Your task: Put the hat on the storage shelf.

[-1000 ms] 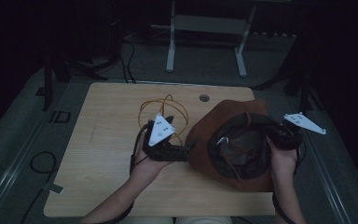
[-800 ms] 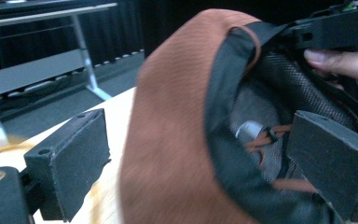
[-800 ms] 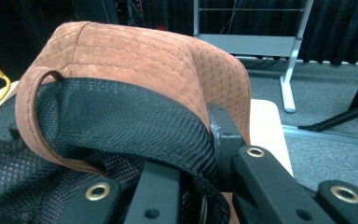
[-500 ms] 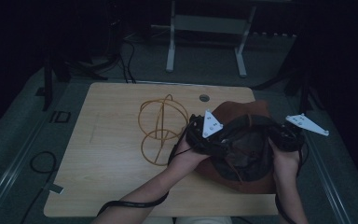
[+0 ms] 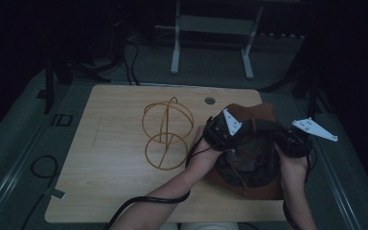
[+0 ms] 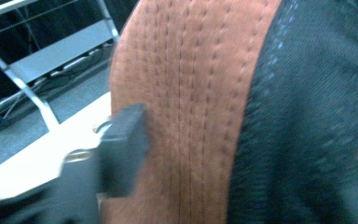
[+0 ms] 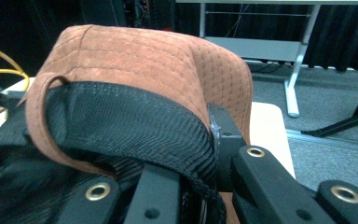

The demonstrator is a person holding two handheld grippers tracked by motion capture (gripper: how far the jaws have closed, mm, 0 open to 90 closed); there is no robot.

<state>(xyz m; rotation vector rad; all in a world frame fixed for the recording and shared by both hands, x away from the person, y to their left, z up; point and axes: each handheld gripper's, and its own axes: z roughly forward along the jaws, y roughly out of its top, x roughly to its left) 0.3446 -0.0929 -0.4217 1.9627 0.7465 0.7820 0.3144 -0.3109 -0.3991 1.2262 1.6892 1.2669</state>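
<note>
Between the jaws of the right gripper (image 7: 214,154), the rim of the brown hat (image 7: 135,60) is pinched tight. On its other side, the brim is being closed on by the left gripper (image 5: 220,132), whose jaws have just been closing; only one jaw is seen, beside the stitched brim, so a firm hold cannot be told. The hat is held above the table (image 5: 115,191). The soft brim could be dropped if too little is caught. The yellow wire frame (image 5: 166,134) is left apart. The hat's inside is dark and hard to make out.
</note>
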